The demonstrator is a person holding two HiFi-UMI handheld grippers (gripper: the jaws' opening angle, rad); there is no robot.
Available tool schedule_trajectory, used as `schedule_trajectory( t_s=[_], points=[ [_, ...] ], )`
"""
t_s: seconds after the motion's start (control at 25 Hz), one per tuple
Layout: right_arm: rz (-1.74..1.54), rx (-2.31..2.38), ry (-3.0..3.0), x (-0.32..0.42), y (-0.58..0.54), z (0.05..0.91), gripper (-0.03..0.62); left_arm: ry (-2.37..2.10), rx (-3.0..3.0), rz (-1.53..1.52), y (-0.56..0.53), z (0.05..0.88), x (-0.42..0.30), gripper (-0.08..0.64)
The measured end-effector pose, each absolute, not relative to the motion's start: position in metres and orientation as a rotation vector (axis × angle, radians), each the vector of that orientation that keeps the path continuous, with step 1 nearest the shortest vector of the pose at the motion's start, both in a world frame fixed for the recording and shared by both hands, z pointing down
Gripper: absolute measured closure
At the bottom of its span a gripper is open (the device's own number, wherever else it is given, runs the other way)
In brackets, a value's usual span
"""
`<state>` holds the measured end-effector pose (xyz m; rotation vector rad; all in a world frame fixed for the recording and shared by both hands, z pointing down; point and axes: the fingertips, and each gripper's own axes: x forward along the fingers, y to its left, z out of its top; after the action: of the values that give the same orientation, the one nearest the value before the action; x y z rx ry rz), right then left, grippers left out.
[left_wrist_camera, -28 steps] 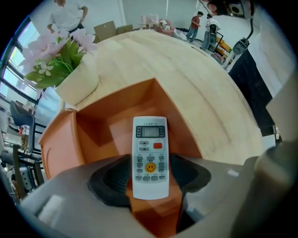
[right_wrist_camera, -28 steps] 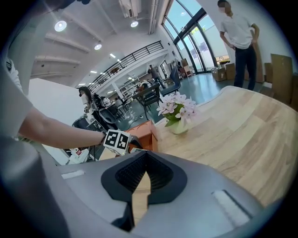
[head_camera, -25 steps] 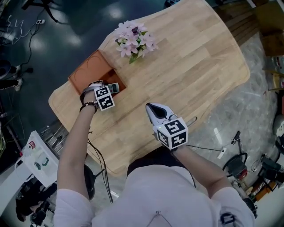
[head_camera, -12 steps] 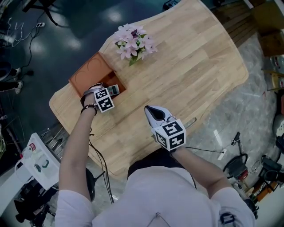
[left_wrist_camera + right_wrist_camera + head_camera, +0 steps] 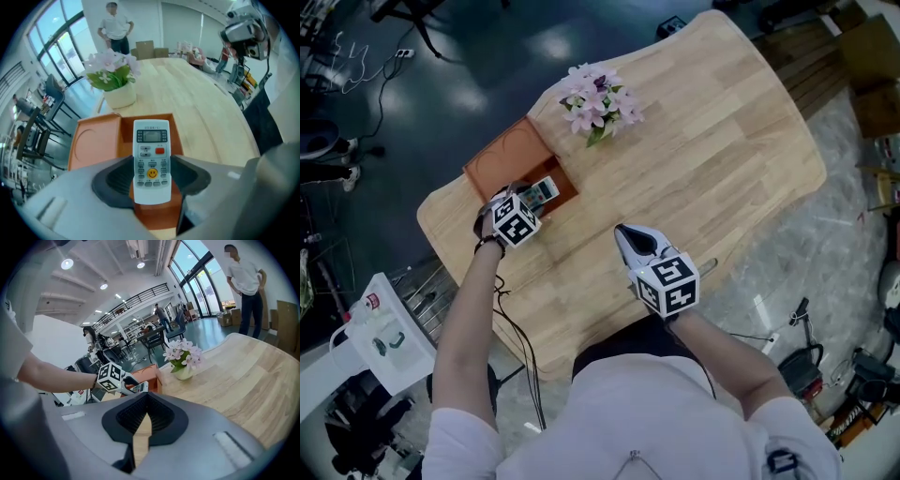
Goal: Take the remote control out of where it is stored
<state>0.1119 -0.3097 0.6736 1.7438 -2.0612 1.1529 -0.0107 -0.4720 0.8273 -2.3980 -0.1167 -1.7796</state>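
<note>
Remote (image 5: 151, 150) pinched in our left hand-held gripper (image 5: 151, 177) at the orange box (image 5: 93, 145); our right hand-held gripper (image 5: 142, 422) is pressed together, empty.

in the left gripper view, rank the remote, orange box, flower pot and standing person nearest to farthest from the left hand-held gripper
1. remote control, clamped between the jaws.
2. orange box, right behind the remote.
3. flower pot, farther up the table, left of centre.
4. standing person, beyond the table's far end.
</note>
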Motion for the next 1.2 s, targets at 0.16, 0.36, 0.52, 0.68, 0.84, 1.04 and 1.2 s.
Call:
schedule_trajectory(
  t_s=[0.16,0.36,0.52,0.68,0.84,1.04,1.2],
  points=[
    [1.076,1.731,-2.111,0.109,-0.323,0.651,0.565,0.132,-2.601,-1.631,-0.481,0.774,-0.014,0.314],
    [0.971,1.701,-2.186,0.095,-0.340,0.614,0.565,0.456,-2.808,-1.369,-0.483,0.691,-0.033,0.314],
    [0.881,1.672,-2.261,0.076,-0.352,0.579,0.565,0.707,-2.937,-1.144,-0.473,0.621,-0.063,0.314],
    [0.812,1.629,-2.331,0.053,-0.359,0.549,0.565,0.952,-3.005,-0.906,-0.456,0.561,-0.101,0.314],
    [0.749,1.592,-2.393,0.030,-0.363,0.522,0.565,1.160,-3.020,-0.698,-0.427,0.517,-0.138,0.314],
    [0.670,1.541,-2.468,0.004,-0.368,0.490,0.565,1.313,-2.996,-0.503,-0.392,0.480,-0.165,0.314],
    [0.639,1.509,-2.508,-0.008,-0.369,0.477,0.565,1.411,-2.985,-0.382,-0.372,0.462,-0.173,0.314]
  ],
)
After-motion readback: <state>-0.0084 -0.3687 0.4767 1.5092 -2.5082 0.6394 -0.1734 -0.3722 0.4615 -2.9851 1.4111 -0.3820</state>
